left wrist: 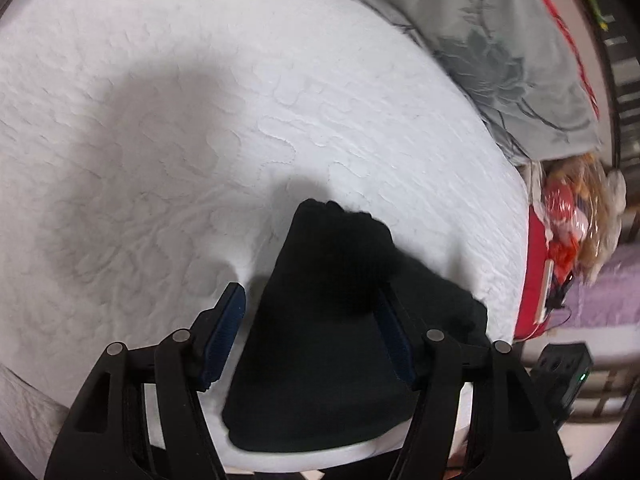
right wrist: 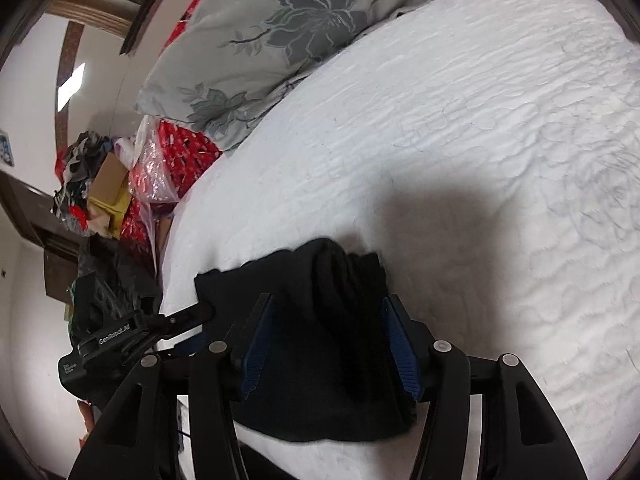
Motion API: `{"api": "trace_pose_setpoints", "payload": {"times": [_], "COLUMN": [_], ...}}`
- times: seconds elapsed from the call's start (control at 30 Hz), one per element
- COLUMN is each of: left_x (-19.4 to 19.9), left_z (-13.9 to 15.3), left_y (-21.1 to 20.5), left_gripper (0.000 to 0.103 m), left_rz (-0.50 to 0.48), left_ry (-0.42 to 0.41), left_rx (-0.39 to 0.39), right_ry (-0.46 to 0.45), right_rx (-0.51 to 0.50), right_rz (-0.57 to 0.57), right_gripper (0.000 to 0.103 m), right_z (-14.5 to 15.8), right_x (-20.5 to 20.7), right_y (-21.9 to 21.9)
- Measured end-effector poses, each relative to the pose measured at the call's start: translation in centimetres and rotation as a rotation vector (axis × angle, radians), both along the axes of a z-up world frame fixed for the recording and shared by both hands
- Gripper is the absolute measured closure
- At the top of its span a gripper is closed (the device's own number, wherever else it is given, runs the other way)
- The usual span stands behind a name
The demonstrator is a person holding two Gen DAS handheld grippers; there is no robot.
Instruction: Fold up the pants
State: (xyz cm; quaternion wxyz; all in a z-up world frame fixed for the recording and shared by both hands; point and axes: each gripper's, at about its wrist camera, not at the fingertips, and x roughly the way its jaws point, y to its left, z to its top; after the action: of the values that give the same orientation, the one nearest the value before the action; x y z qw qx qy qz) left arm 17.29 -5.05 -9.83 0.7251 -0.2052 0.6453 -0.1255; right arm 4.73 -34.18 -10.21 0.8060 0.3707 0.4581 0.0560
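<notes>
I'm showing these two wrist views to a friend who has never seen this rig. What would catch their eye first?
First, the black pants, a dark bunched heap on the white quilted bedspread near the bed's edge. Next, each open hand-held gripper: the left hand-held gripper and the right hand-held gripper both straddle the cloth with blue-padded fingers. Behind lies a grey floral pillow.
</notes>
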Motion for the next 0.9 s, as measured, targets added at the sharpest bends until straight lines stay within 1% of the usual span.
{"api": "trace_pose_setpoints", "payload": {"times": [0.03, 0.07, 0.1, 0.13, 0.17, 0.23, 0.27, 0.3, 0.37, 0.4, 0.47, 0.53, 0.57, 0.6, 0.63, 0.67, 0.7, 0.8, 0.87, 0.9], "left_x": [0.4, 0.7, 0.9, 0.9, 0.9, 0.8, 0.9, 1.1, 1.4, 1.4, 1.1, 0.5, -0.2, -0.7, -1.3, -2.3, -3.0, -4.9, -5.4, -5.7], "left_z": [-0.3, -0.4, -0.3, -0.1, 0.3, 0.6, 0.3, -0.3, -0.7, -0.5, 0.0, 0.9, 1.4, 1.8, 2.2, 2.4, 2.3, 1.3, -0.1, -0.8], "left_y": [-0.2, -0.2, -0.4, -0.4, -0.5, -0.6, -0.9, -1.3, -1.4, -1.5, -1.3, -0.7, -0.1, 0.3, 0.8, 1.5, 1.9, 2.4, 1.8, 1.5], "left_gripper": [0.038, 0.039, 0.049, 0.052, 0.054, 0.055, 0.055, 0.055, 0.055, 0.055, 0.054, 0.053, 0.053, 0.052, 0.047, 0.044, 0.041, 0.04, 0.04, 0.041], "left_rz": [0.015, 0.02, 0.022, 0.023, 0.027, 0.022, 0.011, 0.002, 0.011, 0.005, -0.016, -0.032, -0.037, -0.04, -0.045, -0.043, -0.041, -0.043, -0.051, -0.053], "left_ry": [0.017, 0.028, 0.031, 0.032, 0.015, -0.02, -0.027, -0.017, -0.007, -0.007, -0.008, -0.017, -0.031, -0.046, -0.057, -0.064, -0.065, -0.038, 0.013, 0.044], "left_rx": [0.004, 0.008, -0.003, -0.005, -0.003, 0.008, 0.035, 0.06, 0.062, 0.064, 0.067, 0.053, 0.044, 0.033, 0.027, 0.018, 0.007, -0.011, 0.005, 0.011], "right_ry": [-0.001, -0.004, -0.001, 0.001, -0.014, -0.069, -0.087, -0.072, -0.005, -0.001, -0.003, -0.002, -0.005, -0.013, -0.016, -0.019, -0.016, 0.013, 0.026, 0.03], "right_rx": [0.0, -0.009, -0.031, -0.057, -0.05, -0.012, -0.002, -0.005, -0.048, -0.046, -0.038, -0.015, 0.0, 0.016, 0.021, 0.019, 0.017, 0.022, 0.006, -0.01], "right_rz": [0.006, 0.017, 0.029, 0.043, 0.048, 0.029, 0.007, 0.009, 0.012, 0.016, 0.013, 0.029, 0.038, 0.049, 0.054, 0.053, 0.051, 0.051, 0.054, 0.049], "right_gripper": [0.046, 0.055, 0.065, 0.071, 0.078, 0.08, 0.081, 0.081, 0.081, 0.08, 0.078, 0.071, 0.065, 0.06, 0.052, 0.05, 0.05, 0.05, 0.05, 0.054], "right_z": [-0.2, -0.4, -0.4, -0.1, 0.2, 1.2, 1.4, 0.9, -0.8, -1.5, -1.4, -0.7, -0.3, 0.1, 0.2, 0.3, 0.3, -0.6, -1.2, -1.3], "right_x": [0.4, 0.8, 1.1, 1.5, 1.5, 1.1, 1.0, 1.2, 1.6, 1.7, 1.5, 1.3, 0.9, 0.3, -0.1, -0.8, -1.3, -2.5, -2.7, -2.8], "right_y": [0.1, 0.3, 0.5, 0.6, 0.5, 0.0, -0.4, -0.5, -0.5, -0.5, -0.7, -0.7, -0.8, -1.0, -1.1, -1.2, -1.3, -0.9, -0.3, -0.1]}}
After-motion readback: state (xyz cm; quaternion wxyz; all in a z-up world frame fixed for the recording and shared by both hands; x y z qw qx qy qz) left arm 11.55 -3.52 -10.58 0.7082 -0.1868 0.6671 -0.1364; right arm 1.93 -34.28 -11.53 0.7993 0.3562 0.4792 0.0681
